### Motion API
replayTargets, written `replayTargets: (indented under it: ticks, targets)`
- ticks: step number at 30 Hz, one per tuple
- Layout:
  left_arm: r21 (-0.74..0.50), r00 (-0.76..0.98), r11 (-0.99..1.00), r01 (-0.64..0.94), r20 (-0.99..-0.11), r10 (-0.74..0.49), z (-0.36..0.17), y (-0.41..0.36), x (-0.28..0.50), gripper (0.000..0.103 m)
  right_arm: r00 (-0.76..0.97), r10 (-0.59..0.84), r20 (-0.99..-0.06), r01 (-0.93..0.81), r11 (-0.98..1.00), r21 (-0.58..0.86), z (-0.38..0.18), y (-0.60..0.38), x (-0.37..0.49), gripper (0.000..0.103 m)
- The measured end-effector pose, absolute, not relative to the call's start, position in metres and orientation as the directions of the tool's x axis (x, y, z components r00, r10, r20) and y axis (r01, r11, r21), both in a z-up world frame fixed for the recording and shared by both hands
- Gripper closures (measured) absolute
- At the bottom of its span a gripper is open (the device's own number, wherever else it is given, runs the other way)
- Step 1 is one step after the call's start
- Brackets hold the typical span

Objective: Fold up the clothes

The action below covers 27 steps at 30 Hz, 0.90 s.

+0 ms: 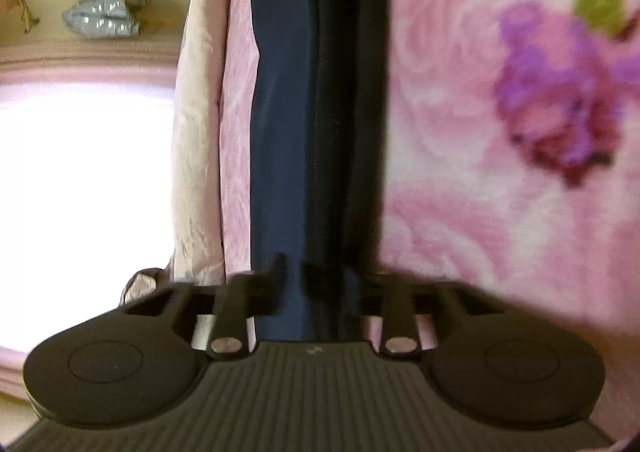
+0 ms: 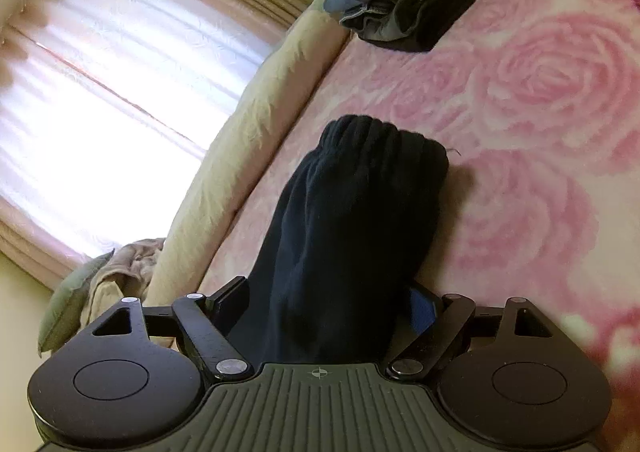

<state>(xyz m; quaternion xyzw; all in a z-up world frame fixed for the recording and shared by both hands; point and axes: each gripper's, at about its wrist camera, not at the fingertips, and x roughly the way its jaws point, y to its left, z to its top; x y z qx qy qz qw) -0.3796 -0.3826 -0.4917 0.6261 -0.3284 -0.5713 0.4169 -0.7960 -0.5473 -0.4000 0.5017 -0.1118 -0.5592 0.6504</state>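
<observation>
Left tongs (image 1: 316,284) are clenched on the navy trousers (image 1: 280,132), which stretch away across the pink blanket (image 1: 480,172). Right tongs (image 2: 320,316) straddle the bunched trouser cuff (image 2: 360,212) on that blanket, jaws wide; contact cannot be told. Keep both ends taut and level, align the edges, then lay the fold flat.

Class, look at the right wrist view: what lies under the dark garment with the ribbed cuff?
Under the dark garment lies the pink rose-patterned blanket, visible all around it. The blanket directly beneath is covered, so whether anything else lies there cannot be seen.
</observation>
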Motion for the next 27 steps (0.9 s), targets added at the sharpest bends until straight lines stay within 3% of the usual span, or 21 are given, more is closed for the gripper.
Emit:
replayTargets:
  ticks: [1, 2, 3, 6, 15, 22, 23, 24, 26, 27]
  targets:
    - [0.903, 0.140, -0.425, 0.066, -0.430, -0.892, -0.494, -0.383, -0.381, 0.094, 0.347, -0.840, -0.418, 0.625, -0.125, 0.770, -0.400, -0.551, -0.796, 0.047]
    - [0.908, 0.148, -0.414, 0.070, -0.419, -0.896, -0.496, -0.383, -0.382, 0.094, 0.350, -0.838, -0.419, 0.625, -0.124, 0.771, -0.401, -0.553, -0.799, 0.077]
    - [0.910, 0.160, -0.403, 0.096, -0.414, -0.896, -0.494, -0.382, -0.384, 0.095, 0.361, -0.834, -0.417, 0.609, -0.127, 0.783, -0.404, -0.554, -0.806, 0.082]
    - [0.907, 0.190, -0.392, 0.154, -0.416, -0.889, -0.484, -0.373, -0.392, 0.096, 0.384, -0.826, -0.412, 0.607, -0.110, 0.787, -0.404, -0.549, -0.821, 0.088]
    - [0.878, 0.031, -0.430, 0.211, -0.445, -0.895, -0.411, -0.285, -0.486, 0.095, 0.335, -0.878, -0.343, 0.657, -0.044, 0.753, -0.334, -0.483, -0.914, 0.089]
    - [0.847, -0.028, -0.516, 0.125, -0.517, -0.855, -0.454, -0.244, -0.565, 0.087, 0.304, -0.809, -0.503, 0.676, -0.189, 0.712, -0.358, -0.470, -0.990, 0.088]
    - [0.846, -0.029, -0.518, 0.124, -0.519, -0.854, -0.458, -0.241, -0.564, 0.083, 0.300, -0.793, -0.529, 0.683, -0.209, 0.700, -0.366, -0.466, -0.994, 0.085]
    - [0.845, -0.026, -0.517, 0.138, -0.519, -0.854, -0.459, -0.236, -0.562, 0.079, 0.282, -0.793, -0.540, 0.695, -0.219, 0.685, -0.369, -0.458, -0.995, 0.059]
    - [0.834, -0.012, -0.520, 0.186, -0.527, -0.850, -0.458, -0.229, -0.553, 0.075, 0.212, -0.805, -0.554, 0.724, -0.252, 0.643, -0.371, -0.439, -0.998, 0.022]
    - [0.824, 0.002, -0.519, 0.226, -0.533, -0.846, -0.456, -0.227, -0.544, 0.074, 0.193, -0.816, -0.544, 0.732, -0.250, 0.634, -0.368, -0.431, -0.998, 0.022]
